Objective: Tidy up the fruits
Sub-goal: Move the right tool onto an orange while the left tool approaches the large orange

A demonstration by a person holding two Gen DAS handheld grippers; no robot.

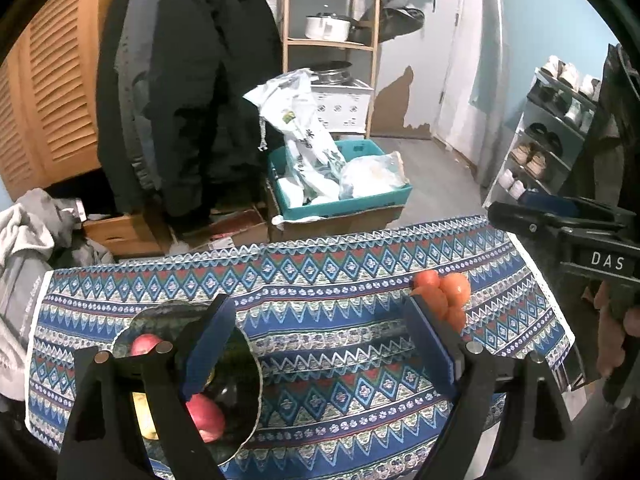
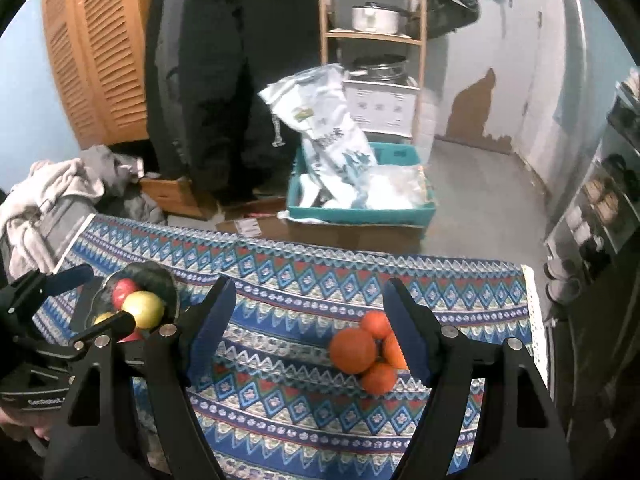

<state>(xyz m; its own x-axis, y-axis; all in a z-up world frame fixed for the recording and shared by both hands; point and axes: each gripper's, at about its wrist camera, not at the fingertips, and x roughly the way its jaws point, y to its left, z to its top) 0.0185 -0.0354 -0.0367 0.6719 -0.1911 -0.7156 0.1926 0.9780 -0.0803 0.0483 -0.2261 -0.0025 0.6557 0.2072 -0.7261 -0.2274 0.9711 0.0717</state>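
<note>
A: Sorting by kind, you left the oranges (image 2: 366,354) clustered on the desk (image 2: 304,412), well apart from the bowl (image 2: 160,280) of apples.

B: And your left hand-held gripper (image 1: 320,344) and right hand-held gripper (image 2: 310,320)?

A: Both spread, pinching nothing.

Dark coats (image 1: 192,92) hang by louvred doors (image 1: 52,92); a teal crate (image 1: 340,196) holds what look like plastic bags (image 1: 304,136).

The left gripper's near finger (image 1: 208,344) covers much of the dark fruit bowl (image 1: 244,420) and part of a red apple (image 1: 206,416), while the oranges (image 2: 362,350) sit partly behind the right gripper's finger (image 2: 408,336).
</note>
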